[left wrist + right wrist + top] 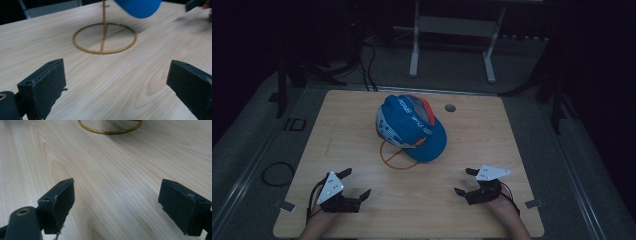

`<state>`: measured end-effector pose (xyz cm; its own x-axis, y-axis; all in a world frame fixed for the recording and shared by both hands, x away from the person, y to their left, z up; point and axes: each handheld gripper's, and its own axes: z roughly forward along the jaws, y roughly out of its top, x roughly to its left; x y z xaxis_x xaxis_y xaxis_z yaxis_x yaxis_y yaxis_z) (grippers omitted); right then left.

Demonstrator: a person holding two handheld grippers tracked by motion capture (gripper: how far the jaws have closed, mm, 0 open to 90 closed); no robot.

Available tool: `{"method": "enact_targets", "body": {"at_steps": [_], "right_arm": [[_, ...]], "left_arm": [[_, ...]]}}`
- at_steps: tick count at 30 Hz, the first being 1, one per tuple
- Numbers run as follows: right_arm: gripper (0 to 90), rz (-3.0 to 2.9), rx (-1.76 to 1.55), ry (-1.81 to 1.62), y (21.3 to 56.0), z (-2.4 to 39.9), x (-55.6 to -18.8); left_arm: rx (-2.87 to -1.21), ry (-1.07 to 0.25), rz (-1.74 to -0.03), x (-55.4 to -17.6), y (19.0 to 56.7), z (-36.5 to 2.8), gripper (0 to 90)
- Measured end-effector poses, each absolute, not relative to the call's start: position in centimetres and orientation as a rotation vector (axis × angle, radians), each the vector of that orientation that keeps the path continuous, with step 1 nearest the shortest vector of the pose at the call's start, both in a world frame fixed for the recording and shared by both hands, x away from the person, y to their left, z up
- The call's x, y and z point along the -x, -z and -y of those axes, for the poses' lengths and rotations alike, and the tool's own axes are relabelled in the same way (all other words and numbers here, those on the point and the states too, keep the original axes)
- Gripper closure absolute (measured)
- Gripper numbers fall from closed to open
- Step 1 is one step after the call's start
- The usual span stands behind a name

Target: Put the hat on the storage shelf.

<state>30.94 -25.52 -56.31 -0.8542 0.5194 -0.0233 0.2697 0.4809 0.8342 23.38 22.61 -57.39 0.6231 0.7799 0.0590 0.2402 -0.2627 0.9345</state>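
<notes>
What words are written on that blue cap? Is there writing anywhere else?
White lettering on the top of the blue cap: too small and blurred to read.
More white lettering near the cap's brim: also too blurred to read.
Wire stand under the cap: no writing.
Table: no writing.
Left gripper and right gripper: no writing to be seen.

Left gripper (354, 184) and right gripper (465, 181), black blocky jaws, grey three-cornered top plates dotted with holes, thin black cables trailing behind
</notes>
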Motion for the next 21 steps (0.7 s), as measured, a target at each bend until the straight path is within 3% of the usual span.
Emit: {"method": "enact_targets", "body": {"at_steps": [21], "right_arm": [[13.6,-2.331,-0.813,-1.308,56.7,28.2,-32.1]], "left_arm": [[-1.653,-0.788,-1.058,-23.6,57.1,-24.9,3.3]]}}
